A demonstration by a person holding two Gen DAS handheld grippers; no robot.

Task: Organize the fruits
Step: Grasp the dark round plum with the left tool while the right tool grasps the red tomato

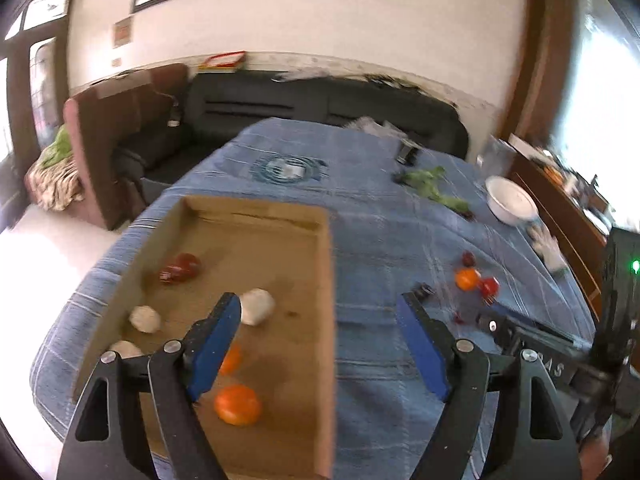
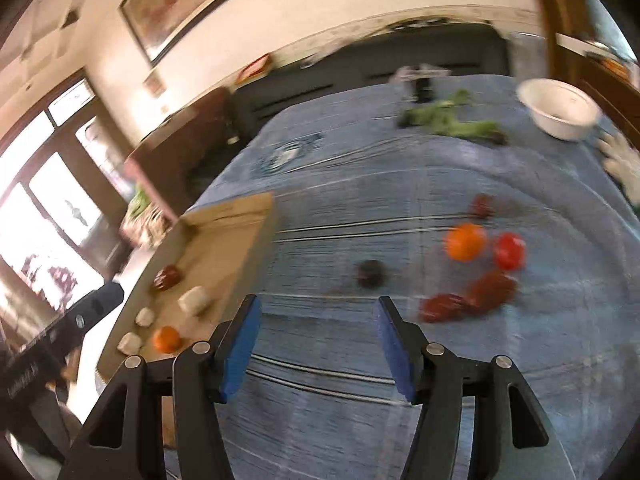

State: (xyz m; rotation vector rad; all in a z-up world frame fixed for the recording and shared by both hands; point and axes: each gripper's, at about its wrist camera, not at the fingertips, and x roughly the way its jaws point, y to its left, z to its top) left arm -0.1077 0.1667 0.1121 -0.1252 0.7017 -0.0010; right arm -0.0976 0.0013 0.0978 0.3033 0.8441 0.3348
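A shallow cardboard box [image 1: 256,212] lies on the blue cloth and holds an orange fruit [image 1: 237,405], a dark red fruit [image 1: 180,267] and white lumps [image 1: 258,306]. My left gripper [image 1: 320,308] is open and empty above the box's right wall. Loose fruit lies on the cloth to the right: an orange [image 2: 466,242], a red tomato [image 2: 509,251], dark red pieces [image 2: 468,298] and a dark plum [image 2: 370,274]. My right gripper [image 2: 316,310] is open and empty, just short of the plum. The box [image 2: 236,216] shows at the left in the right wrist view.
A white bowl [image 2: 560,110] and green leafy vegetables [image 2: 448,120] lie at the far right of the table. A dark sofa [image 1: 320,108] and brown chair [image 1: 120,128] stand behind. The right gripper's body [image 1: 560,344] shows at the left view's right edge.
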